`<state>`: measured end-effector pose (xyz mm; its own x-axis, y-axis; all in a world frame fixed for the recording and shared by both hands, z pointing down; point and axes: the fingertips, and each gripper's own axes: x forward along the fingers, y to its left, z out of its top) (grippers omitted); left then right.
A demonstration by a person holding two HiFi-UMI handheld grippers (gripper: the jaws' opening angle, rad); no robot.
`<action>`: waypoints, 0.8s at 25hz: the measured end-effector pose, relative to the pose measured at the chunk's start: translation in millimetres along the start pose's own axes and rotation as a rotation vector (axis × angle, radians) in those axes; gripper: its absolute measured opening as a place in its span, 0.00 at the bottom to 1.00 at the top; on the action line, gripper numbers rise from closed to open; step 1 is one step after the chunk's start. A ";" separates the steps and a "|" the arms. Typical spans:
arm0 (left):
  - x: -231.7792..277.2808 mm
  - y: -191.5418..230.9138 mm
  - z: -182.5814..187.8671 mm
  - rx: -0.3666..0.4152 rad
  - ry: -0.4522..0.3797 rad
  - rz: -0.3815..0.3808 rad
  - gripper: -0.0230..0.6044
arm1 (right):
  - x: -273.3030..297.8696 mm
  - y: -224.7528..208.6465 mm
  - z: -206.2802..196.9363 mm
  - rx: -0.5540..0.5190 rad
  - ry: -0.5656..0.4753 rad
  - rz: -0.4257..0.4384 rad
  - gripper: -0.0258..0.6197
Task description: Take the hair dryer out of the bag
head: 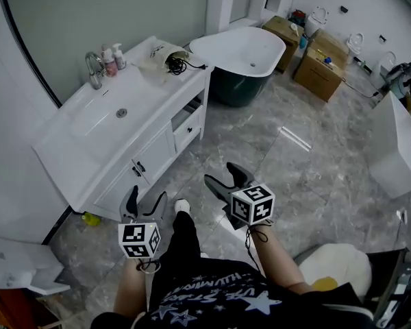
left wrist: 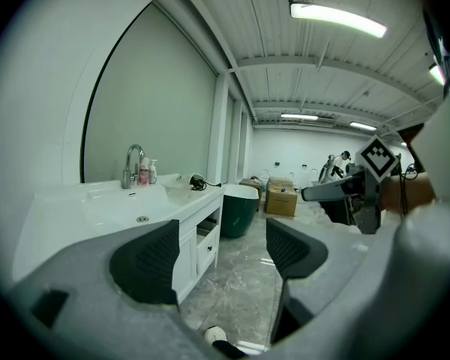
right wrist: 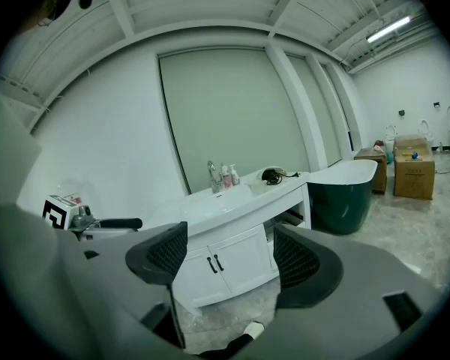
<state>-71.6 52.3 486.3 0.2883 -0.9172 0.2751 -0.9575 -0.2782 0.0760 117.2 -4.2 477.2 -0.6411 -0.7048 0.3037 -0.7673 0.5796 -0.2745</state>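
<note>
Fingers (left wrist: pixel 146 268) of our left gripper (head: pixel 146 201): spread wide, with nothing between them but floor and cabinet beyond. Right gripper (head: pixel 226 177): likewise spread and empty. We hold both low in front of us, over the grey floor.

Item sought: hair dryer (head: pixel 175 63), dark, with a coiled cord. It lies at the far end of the white vanity top (head: pixel 89 125), the end nearest the bathtub (head: pixel 243 53), well apart from both grippers. It rests on or in a pale bag (head: pixel 156 52); from here we cannot tell how much of it the bag covers.

Also on the counter: faucet (head: pixel 94 69) and bottles (head: pixel 111 60), beside the basin and clear of the bag.

Handling, as we judge it: the dryer is a rigid plastic shell, fairly light, smooth and rounded, so it may slip from a shallow pinch. The handle looks the best hold, gripped squarely across. The bag seems thin and limp and would likely lift with the dryer, so we would pin its edge with the other gripper. The cord may snag on the bag's mouth.
</note>
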 end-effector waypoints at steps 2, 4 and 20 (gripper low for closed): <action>21.6 7.3 2.9 -0.003 0.002 -0.008 0.61 | 9.6 -15.3 4.9 -0.001 0.006 -0.020 0.57; 47.0 15.9 10.2 0.001 0.001 -0.018 0.61 | 21.4 -33.7 12.9 0.004 0.009 -0.045 0.57; 253.3 129.6 67.3 -0.014 0.047 -0.064 0.61 | 205.0 -138.9 97.8 0.048 0.064 -0.119 0.57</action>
<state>-122.2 -235.3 501.2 0.3488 -0.8831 0.3139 -0.9372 -0.3317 0.1082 94.0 -269.2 488.3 -0.5470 -0.7386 0.3940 -0.8369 0.4723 -0.2766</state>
